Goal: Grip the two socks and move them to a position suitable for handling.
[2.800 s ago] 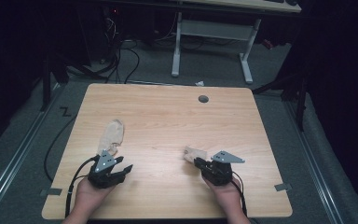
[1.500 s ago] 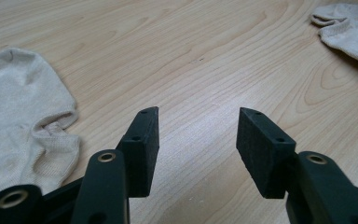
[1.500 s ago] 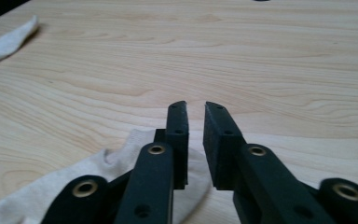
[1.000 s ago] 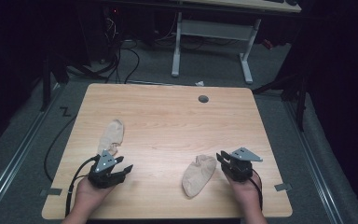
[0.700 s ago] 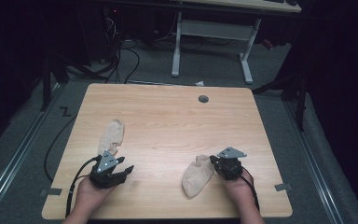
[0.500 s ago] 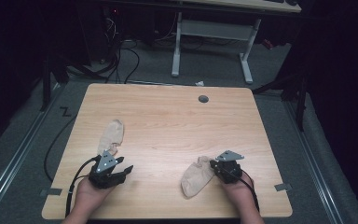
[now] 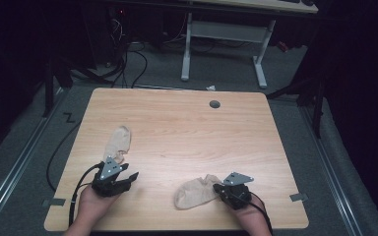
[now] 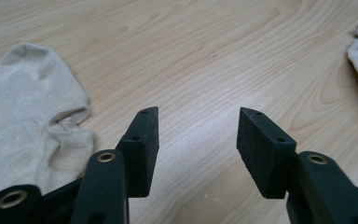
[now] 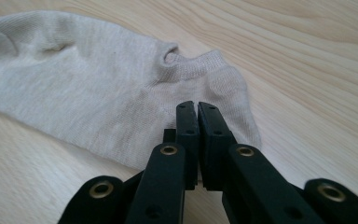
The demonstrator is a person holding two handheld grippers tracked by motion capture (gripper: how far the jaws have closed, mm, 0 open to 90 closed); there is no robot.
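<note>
A pale sock [image 7: 195,191] lies flat near the front edge of the desk [image 7: 187,128], a bit right of the middle. Its open end points to the right gripper [image 7: 225,191], which sits just at that end. In the right gripper view the sock [image 9: 98,88] spreads out ahead, and the two black fingers [image 9: 187,126] are pressed together over its heel end. I cannot tell if any cloth is pinched between them.

A second sock [image 7: 117,144] lies on the left side of the desk, well apart from the first. The left gripper [image 7: 128,177] rests just in front of it. Its fingers [image 8: 144,140] stand wide apart with only bare wood between them, and that sock [image 8: 32,116] lies to their left.
</note>
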